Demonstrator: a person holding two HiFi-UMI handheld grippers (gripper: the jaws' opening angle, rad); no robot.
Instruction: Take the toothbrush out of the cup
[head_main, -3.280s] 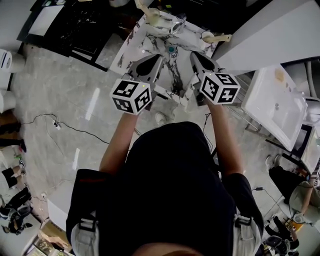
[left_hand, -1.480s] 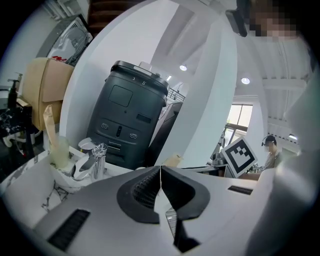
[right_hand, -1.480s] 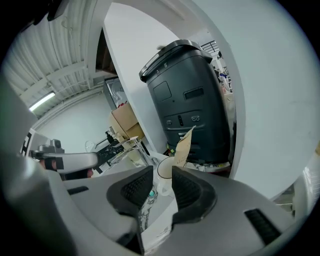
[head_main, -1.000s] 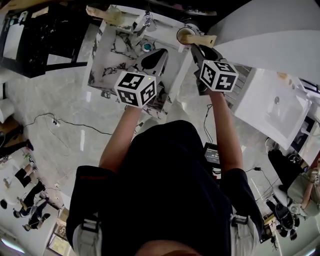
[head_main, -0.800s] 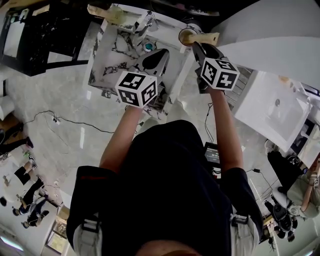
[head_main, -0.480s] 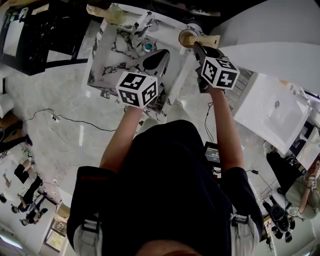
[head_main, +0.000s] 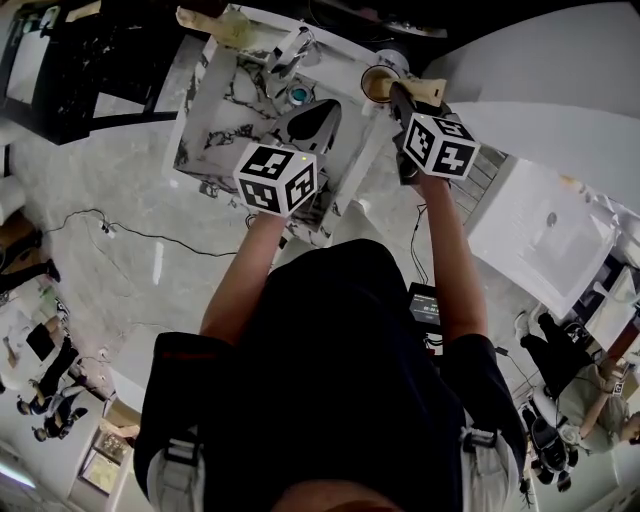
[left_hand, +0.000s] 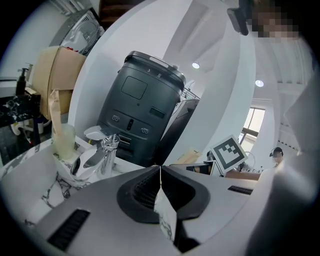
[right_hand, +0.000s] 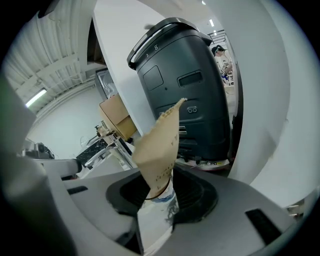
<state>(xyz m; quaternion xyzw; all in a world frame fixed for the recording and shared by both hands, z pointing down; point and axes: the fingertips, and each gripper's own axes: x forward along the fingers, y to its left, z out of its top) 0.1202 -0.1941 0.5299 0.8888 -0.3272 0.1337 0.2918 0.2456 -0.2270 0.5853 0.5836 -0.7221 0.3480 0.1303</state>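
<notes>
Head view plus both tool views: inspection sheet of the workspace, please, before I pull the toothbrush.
Surface: marble sink top with drain and faucet.
Job's things: paper-wrapped toothbrush standing in the cup at the sink's right corner.
Clutter: second paper-wrapped item at the far left corner.
Grippers: left tool shut and empty, over the sink; right tool jaws apart around the toothbrush, wrapper looks uncrushed.
Cables: black cable on the floor, left of the person.
Surroundings: dark machine behind the sink; white basin to the right; bystanders at the edges.
</notes>
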